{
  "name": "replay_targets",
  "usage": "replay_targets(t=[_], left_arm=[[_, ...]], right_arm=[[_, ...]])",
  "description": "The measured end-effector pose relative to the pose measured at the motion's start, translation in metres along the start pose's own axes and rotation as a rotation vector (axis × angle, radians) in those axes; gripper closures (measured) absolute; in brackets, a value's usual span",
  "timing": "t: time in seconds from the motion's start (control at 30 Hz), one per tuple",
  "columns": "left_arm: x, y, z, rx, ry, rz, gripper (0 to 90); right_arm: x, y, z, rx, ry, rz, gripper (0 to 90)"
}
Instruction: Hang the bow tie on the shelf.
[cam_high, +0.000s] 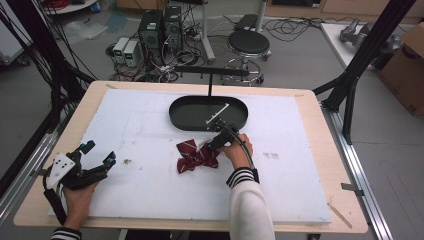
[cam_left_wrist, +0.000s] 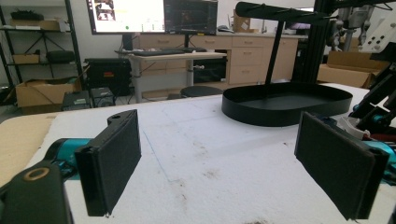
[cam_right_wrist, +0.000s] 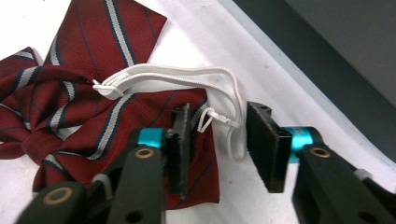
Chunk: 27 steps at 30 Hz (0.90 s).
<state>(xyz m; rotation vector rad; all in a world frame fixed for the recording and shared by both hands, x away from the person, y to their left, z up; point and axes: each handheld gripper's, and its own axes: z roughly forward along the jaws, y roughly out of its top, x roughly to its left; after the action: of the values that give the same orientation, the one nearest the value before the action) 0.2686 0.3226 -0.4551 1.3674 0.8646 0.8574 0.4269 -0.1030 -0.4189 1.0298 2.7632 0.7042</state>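
Observation:
A dark red striped bow tie (cam_high: 195, 157) lies crumpled on the white board near the middle, just in front of a black oval tray (cam_high: 175, 112). In the right gripper view the bow tie (cam_right_wrist: 107, 46) has a white elastic strap (cam_right_wrist: 177, 74) running across it. My right gripper (cam_right_wrist: 220, 109) points down at the tie's right edge. The strap's loops lie between its pads with a gap on both sides, so the pads do not press. In the high view the right gripper (cam_high: 212, 145) is over the tie. My left gripper (cam_high: 100, 152) rests at the near left, wide open and holding nothing (cam_left_wrist: 217, 126).
A thin black post (cam_high: 210, 85) with a crossbar rises from the tray (cam_left_wrist: 280, 112). The white board (cam_high: 140, 130) covers most of the wooden table. Beyond the table stand a stool (cam_high: 248, 42) and computer boxes (cam_high: 160, 27) with cables; a cardboard box (cam_high: 407, 65) sits at the right.

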Motion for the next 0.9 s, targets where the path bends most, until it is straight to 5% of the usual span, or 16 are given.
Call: replay_targets(t=[0.13,0.4,0.9], left_arm=[[0.000,0.000,0.000,0.000,0.000,0.000,14.8],[0.000,0.000,0.000,-0.001,0.000,-0.001,14.8],[0.000,0.000,0.000,-0.001,0.000,0.001,14.8]], right_arm=[[0.003,0.002,0.000,0.010,0.012,-0.003,78.6],[0.006,0.004,-0.002,0.007,-0.003,-0.009,81.0],[0.010,0.003,-0.032,-0.176,-0.016,-0.001,81.0]])
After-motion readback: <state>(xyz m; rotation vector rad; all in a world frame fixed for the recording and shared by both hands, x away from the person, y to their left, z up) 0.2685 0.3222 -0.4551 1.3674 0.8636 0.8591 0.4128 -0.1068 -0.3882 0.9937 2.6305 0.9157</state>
